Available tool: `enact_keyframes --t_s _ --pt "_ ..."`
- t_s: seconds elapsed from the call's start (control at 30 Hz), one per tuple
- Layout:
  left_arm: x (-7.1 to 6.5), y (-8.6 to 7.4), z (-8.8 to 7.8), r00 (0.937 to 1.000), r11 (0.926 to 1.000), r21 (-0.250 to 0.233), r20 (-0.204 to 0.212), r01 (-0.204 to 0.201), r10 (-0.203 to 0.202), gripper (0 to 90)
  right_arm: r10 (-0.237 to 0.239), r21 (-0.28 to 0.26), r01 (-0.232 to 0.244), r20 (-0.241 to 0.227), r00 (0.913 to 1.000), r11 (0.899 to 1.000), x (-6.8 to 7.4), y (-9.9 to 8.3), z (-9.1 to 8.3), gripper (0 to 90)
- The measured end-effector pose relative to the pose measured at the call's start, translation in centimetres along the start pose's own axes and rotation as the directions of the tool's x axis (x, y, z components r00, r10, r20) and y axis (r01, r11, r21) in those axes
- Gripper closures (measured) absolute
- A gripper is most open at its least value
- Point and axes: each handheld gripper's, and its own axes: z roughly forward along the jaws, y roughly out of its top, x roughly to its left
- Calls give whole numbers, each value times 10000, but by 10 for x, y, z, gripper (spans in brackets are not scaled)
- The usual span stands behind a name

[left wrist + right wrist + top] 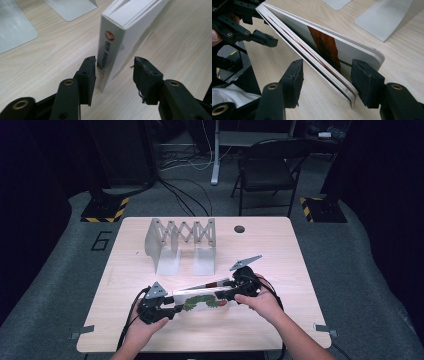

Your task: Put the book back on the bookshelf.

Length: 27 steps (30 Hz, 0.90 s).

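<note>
A white picture book (205, 300) with a green caterpillar on its cover stands on edge on the wooden table (280, 250), near the front. My left gripper (176, 310) is open at its left end. In the left gripper view the jaws straddle the book's spine (110, 42); the left jaw is almost against it and the right one stands apart. My right gripper (226, 295) is open at the book's right end. In the right gripper view the book (319, 50) lies slantwise between my jaws, its thick pages slightly splayed, the right jaw close to the cover. The left gripper (249, 32) sits at the far end.
An expandable grey metal book rack (180, 245) stands behind the book at the table's middle back; its base plates (15, 27) (387, 20) lie close. A cable hole (239, 229) sits at the back. A folding chair (270, 167) stands beyond the table.
</note>
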Motion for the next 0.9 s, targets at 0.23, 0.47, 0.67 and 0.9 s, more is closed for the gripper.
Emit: enact_keyframes --t_s 0.23,0.47,0.67,0.9 --pt "2 2 -1 9999 9999 66 90 86 -86 493 55 -16 -55 87 9999 10000 -1 -3 -3 433" --pt "4 5 2 9999 9999 153 133 8 -10 457 148 31 -148 165 9998 9999 -1 -6 -2 426" --pt "3 8 6 9999 9999 113 152 -6 4 448 85 19 -85 207 9997 10000 -5 -8 -2 424" --pt "1 14 10 9995 9994 165 149 -292 289 400 105 50 -106 279 9996 9999 -7 -9 -2 417"
